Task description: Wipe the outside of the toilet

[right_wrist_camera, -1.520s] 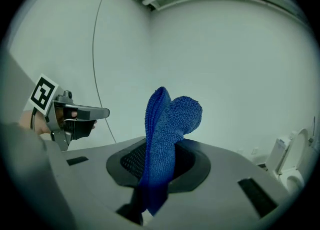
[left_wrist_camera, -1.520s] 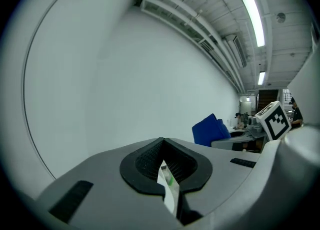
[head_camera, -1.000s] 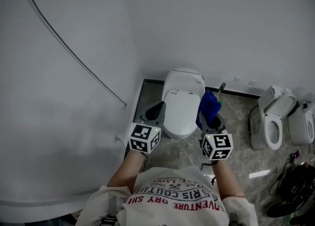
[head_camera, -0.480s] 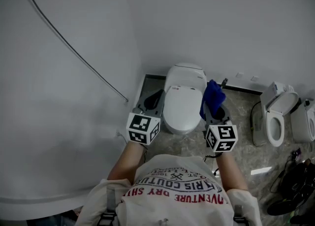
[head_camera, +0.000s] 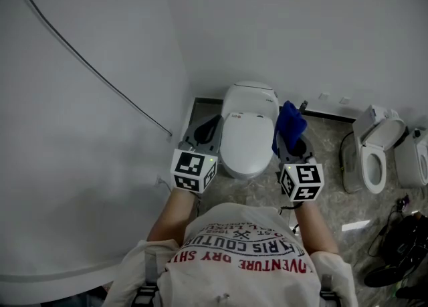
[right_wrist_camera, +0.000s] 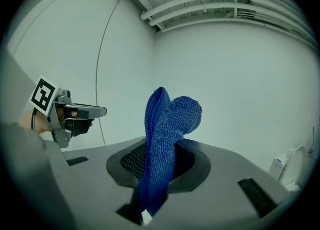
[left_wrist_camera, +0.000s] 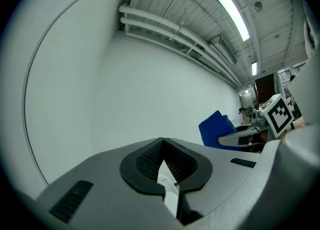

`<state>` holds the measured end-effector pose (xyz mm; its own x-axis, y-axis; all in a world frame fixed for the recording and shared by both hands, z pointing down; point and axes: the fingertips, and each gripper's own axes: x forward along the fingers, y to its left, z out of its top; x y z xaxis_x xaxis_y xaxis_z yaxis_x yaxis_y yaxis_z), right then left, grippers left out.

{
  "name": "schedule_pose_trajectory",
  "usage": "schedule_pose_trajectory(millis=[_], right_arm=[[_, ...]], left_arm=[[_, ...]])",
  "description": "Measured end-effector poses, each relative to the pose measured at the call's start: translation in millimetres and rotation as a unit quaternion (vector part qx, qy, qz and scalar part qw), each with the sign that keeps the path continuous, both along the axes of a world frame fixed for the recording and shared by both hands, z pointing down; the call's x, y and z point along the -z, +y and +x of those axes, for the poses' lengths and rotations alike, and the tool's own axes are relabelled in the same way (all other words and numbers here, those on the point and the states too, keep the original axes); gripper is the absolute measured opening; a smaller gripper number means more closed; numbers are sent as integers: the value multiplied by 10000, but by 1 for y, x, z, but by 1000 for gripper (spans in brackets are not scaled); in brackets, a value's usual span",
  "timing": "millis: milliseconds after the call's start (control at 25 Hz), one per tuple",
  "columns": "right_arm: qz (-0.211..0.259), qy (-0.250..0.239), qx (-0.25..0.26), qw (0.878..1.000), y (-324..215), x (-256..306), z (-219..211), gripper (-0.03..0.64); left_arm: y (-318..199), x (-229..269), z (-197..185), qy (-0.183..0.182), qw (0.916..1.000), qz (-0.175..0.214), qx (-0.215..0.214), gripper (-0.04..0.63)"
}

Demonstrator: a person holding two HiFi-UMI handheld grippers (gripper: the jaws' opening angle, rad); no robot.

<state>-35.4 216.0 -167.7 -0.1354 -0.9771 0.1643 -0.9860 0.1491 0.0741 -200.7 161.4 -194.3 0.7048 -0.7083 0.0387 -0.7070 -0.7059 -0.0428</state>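
A white toilet (head_camera: 249,132) with its lid down stands against the wall, below me in the head view. My left gripper (head_camera: 211,129) hangs beside the toilet's left flank, its jaws shut with nothing between them (left_wrist_camera: 167,169). My right gripper (head_camera: 293,142) hangs off the toilet's right flank, shut on a folded blue cloth (head_camera: 289,122). In the right gripper view the blue cloth (right_wrist_camera: 162,144) sticks up from between the jaws. Neither gripper nor the cloth touches the toilet. The left gripper view also catches the blue cloth (left_wrist_camera: 216,129) off to the right.
A second toilet (head_camera: 374,155) with its seat up stands to the right, and a third white fixture (head_camera: 416,165) lies at the frame edge. Dark gear (head_camera: 394,259) sits on the marbled floor at bottom right. A curved white wall with a thin dark cable (head_camera: 87,65) closes the left side.
The head view has shifted slightly, so the toilet sits a little higher in frame. Both grippers keep their places beside it, and the right still holds the cloth.
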Motion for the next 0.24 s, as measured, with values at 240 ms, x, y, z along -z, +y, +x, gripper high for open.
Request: schedule_pose_trajectory(millis=[240], right_arm=[[-34,-27,-23,10000,-2,-13,-2,75]], left_arm=[[-2,-10,-4,9,10000,8,18,6]])
